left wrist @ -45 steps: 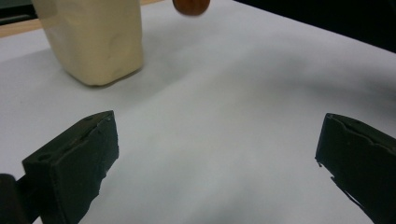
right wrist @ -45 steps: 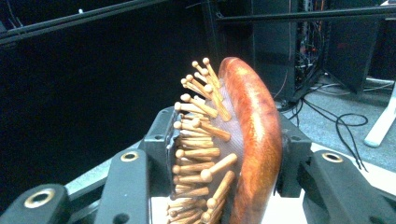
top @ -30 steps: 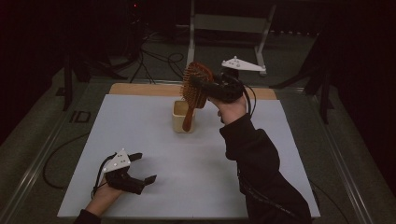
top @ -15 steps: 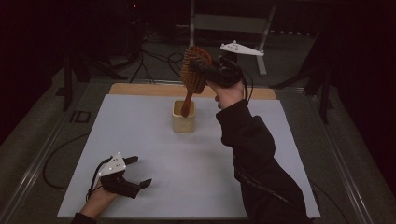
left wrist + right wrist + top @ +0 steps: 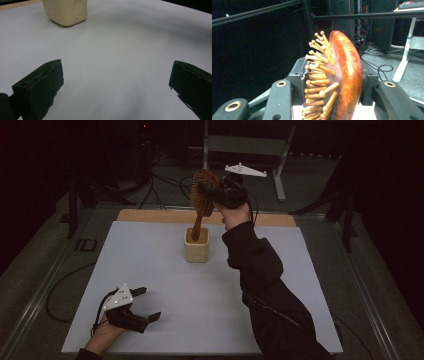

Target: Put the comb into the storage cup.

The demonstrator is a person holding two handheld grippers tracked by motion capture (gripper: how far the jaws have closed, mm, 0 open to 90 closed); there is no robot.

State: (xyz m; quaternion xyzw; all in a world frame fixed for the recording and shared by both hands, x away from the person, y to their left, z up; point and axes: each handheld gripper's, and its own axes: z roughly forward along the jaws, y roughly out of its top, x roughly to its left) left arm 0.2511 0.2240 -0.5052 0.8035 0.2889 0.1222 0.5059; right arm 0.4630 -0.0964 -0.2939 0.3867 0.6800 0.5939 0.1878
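- High view: the right gripper (image 5: 216, 195) is clamping the head of a wooden hairbrush (image 5: 203, 200), held up over the far side of the table. The brush handle is pointing down from the gripper into a cream cup (image 5: 196, 246) standing directly below it on the white sheet (image 5: 165, 270). A strip of bare wooden table edge (image 5: 145, 215) is showing beyond the cup. The left gripper (image 5: 142, 306) is resting on the near-left part of the sheet, jaws spread wide with nothing between them, well apart from the cup. Dark floor, cables and a metal stand (image 5: 245, 145) are lying beyond the right gripper.
- Left gripper view: both jaws are standing wide over bare white sheet (image 5: 120, 57); the cup (image 5: 65, 11) is sitting ahead, to the left.
- Right gripper view: the jaws are pressing the brush (image 5: 337, 82), bristles facing left; dark racks and floor cables (image 5: 382, 68) are sitting behind.
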